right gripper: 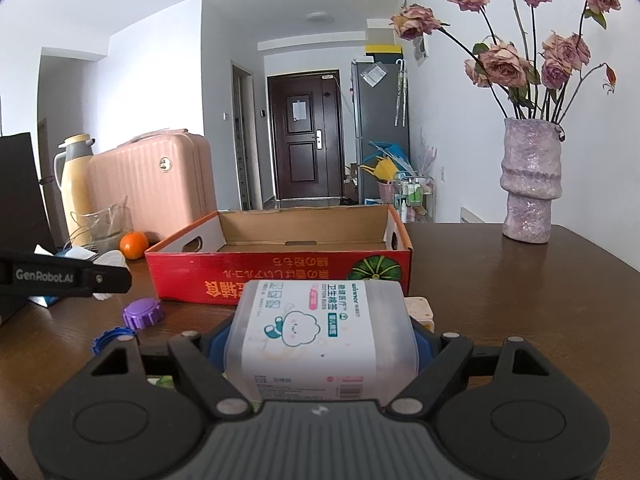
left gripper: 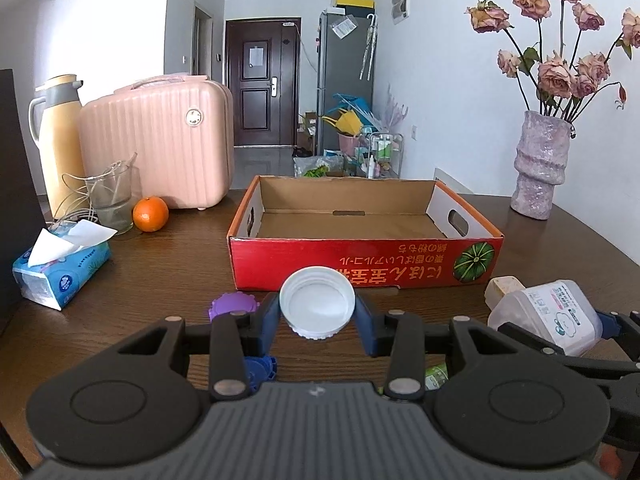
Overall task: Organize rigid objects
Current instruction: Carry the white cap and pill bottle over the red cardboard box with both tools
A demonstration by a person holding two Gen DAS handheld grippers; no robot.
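Both hand-held grippers carry items toward the empty cardboard box (left gripper: 360, 216).
The left hand-held gripper (left gripper: 317, 312) is clamped on a white cap (left gripper: 317, 304), the right hand-held gripper (right gripper: 320, 344) on a cotton-bud box (right gripper: 316, 328), both above the tabletop (left gripper: 160, 264), likely for dropping in.

blue cap (left gripper: 260, 372): mostly hidden behind my left finger linkage | green item (left gripper: 436, 374): a sliver at 5 o'clock of the white cap (left gripper: 317, 303), unidentifiable | wooden block (right gripper: 418, 307): half covered by my cotton-bud box (right gripper: 320, 332) | box's small print: unreadable

cotton-bud box (right gripper: 320, 340) between right gripper (right gripper: 320, 344) jaws, before red carton (right gripper: 280, 276)
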